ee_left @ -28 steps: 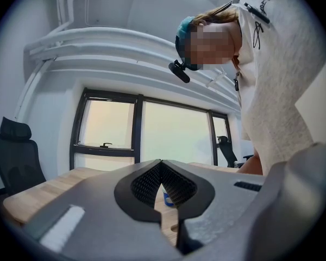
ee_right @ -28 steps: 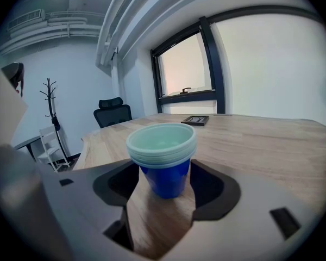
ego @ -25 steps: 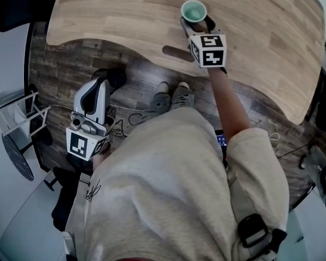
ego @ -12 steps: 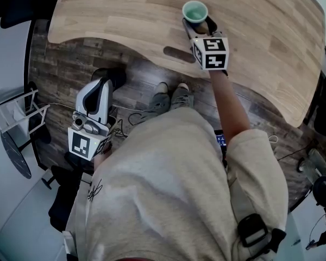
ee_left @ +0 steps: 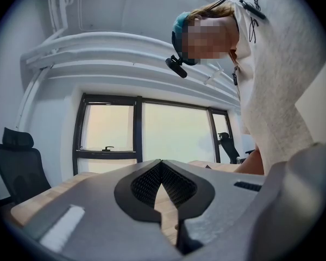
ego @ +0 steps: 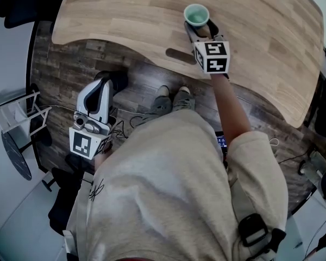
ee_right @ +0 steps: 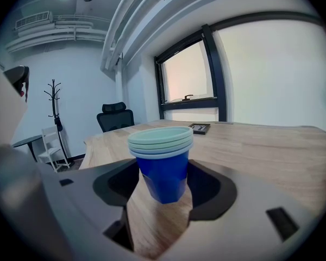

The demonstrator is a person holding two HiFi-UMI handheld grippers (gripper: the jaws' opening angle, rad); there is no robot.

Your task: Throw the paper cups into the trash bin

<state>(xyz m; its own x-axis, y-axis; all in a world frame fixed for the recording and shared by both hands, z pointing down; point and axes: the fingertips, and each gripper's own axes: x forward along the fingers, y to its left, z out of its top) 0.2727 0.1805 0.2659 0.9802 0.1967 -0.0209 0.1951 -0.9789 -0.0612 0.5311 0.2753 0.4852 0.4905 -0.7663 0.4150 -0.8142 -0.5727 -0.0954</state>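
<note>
A stack of paper cups (ego: 196,15), blue outside with pale green rims, stands upright on the wooden table (ego: 261,37) near its front edge. My right gripper (ego: 200,31) reaches over that edge and is open. In the right gripper view the cups (ee_right: 162,156) stand between its two jaws with a gap on each side. My left gripper (ego: 106,83) hangs low at the person's left side over the floor, away from the table. Its jaws are shut with nothing between them, as the left gripper view (ee_left: 161,165) shows. No trash bin shows in any view.
The table's front edge curves inward where the person stands, shoes (ego: 171,97) on dark plank floor. A white rack (ego: 16,116) and cables (ego: 125,126) lie at the left. Beyond the cups are a small dark tray (ee_right: 199,128), a black office chair (ee_right: 115,118) and a coat stand (ee_right: 54,113).
The head view has shifted slightly. The right gripper stays around the cups and the left gripper stays low at the side.
</note>
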